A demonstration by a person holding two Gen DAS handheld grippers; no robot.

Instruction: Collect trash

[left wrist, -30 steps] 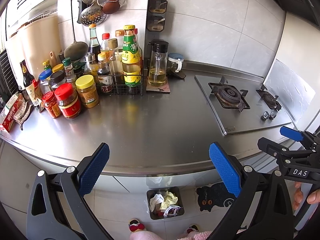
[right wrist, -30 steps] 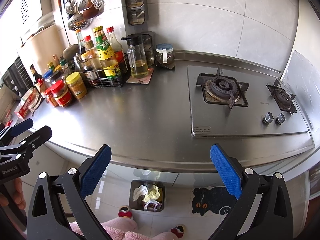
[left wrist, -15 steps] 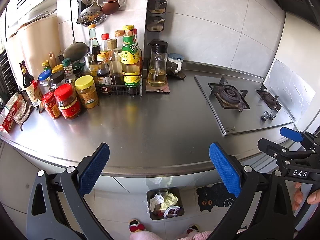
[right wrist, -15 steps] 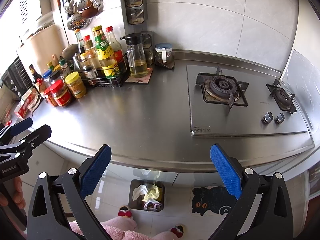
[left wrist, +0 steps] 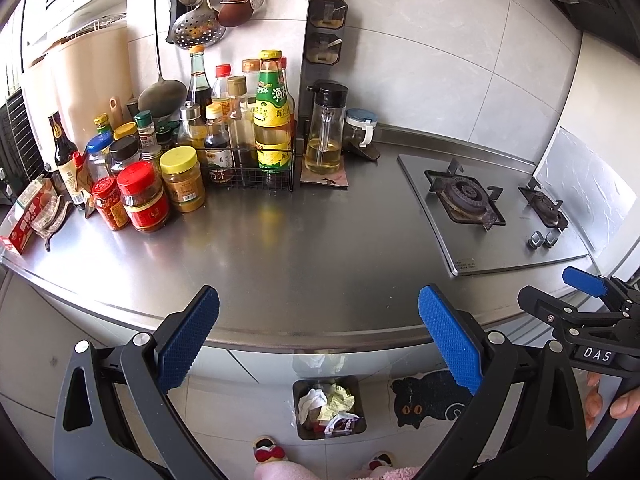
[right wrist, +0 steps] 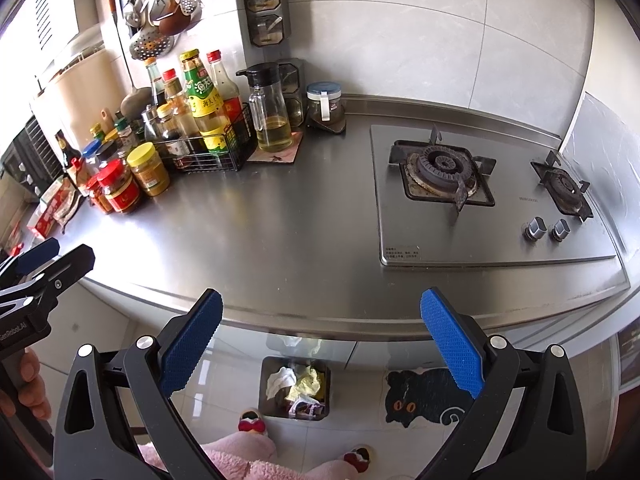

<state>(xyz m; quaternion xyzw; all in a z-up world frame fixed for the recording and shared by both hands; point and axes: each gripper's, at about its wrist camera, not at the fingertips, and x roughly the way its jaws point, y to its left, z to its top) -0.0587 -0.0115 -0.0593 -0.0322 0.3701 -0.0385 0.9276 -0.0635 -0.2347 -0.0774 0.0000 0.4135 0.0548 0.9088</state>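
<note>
A small dark trash bin (left wrist: 329, 406) stands on the floor below the counter's front edge, holding crumpled white and yellow paper and a wrapper; it also shows in the right wrist view (right wrist: 295, 394). My left gripper (left wrist: 318, 338) is open and empty, held above the counter's front edge. My right gripper (right wrist: 320, 342) is open and empty at the same height, to the right of the left one. Each gripper shows at the edge of the other's view. No loose trash shows on the steel counter (left wrist: 304, 248).
Sauce bottles and jars (left wrist: 180, 160) crowd the counter's back left, with a wire rack and an oil dispenser (left wrist: 325, 128). A gas hob (right wrist: 480, 192) fills the right side. A red packet (left wrist: 28, 220) lies at the far left. A cat mat (right wrist: 428, 396) lies on the floor.
</note>
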